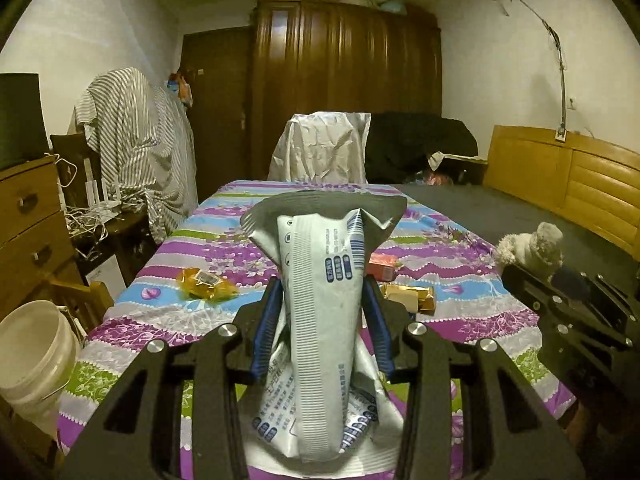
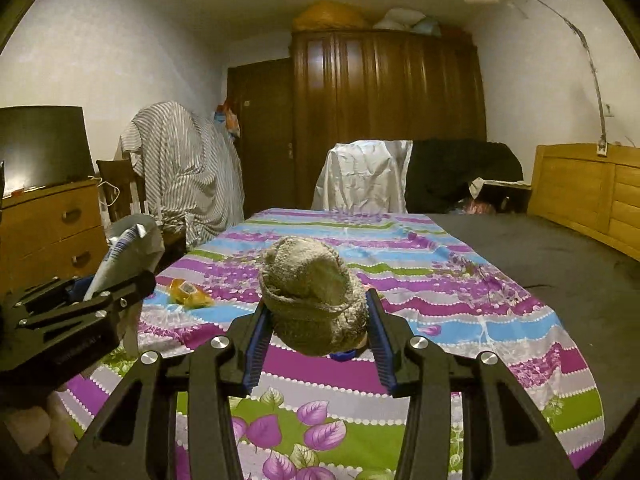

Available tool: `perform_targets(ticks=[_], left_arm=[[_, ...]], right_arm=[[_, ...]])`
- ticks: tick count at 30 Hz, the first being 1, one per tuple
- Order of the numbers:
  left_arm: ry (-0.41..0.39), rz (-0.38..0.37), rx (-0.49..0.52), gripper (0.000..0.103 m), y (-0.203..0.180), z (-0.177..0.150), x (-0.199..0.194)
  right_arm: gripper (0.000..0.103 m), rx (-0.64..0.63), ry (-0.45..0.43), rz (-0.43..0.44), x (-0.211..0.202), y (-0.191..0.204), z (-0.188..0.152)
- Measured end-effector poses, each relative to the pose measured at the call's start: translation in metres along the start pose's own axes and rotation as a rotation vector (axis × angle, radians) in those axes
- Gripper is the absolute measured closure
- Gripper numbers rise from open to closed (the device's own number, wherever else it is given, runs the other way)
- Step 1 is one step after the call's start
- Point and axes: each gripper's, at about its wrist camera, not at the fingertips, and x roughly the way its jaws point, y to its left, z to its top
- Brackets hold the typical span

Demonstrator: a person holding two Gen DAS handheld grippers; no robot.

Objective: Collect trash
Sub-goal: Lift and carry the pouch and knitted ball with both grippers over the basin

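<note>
The left gripper (image 1: 324,320) sat closest to its camera, its blue pads clamped on both sides of a crumpled silver-white snack bag (image 1: 324,304) that stood upright between them, the torn mouth flaring open above the fingertips. The bag was lifted clear of the bed (image 1: 520,216), held over the near end of the striped floral sheet (image 1: 200,248). The right gripper (image 2: 316,320) was likewise partly closed, its pads pressed against a fuzzy grey-brown wad (image 2: 314,300), which looked like a knitted or plush thing, raised above the middle of the sheet; something small and blue peeked out beneath it. On the sheet toward its left edge lay a yellow wrapper (image 1: 206,285). Nearer the middle, just right of the held bag, lay a gold foil packet (image 1: 412,296) and a small orange box (image 1: 384,266), close together. A white bucket (image 1: 32,356) stood on the floor off the bed's left side.
</note>
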Motion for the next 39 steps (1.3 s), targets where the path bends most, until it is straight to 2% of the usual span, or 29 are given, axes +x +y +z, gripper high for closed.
perform_targets(ticks=[11,20,29,39], left_arm=[[-0.009,0.017,-0.002,0.063,0.006,0.003,-0.013],[-0.012,0.082,-0.034,0.063,0.036,0.011,-0.018],[0.0,0.161,-0.092,0.063,0.085,0.015,-0.028],[0.0,0.297,-0.167,0.063,0.162,0.014,-0.047]], right_arm=[[0.057,-0.017,0.005,0.024,-0.005,0.01,0.004],[0.057,-0.052,0.017,0.095,0.013,0.038,0.021],[0.057,-0.101,0.024,0.19,0.033,0.094,0.042],[0.057,-0.138,0.034,0.326,0.058,0.18,0.067]])
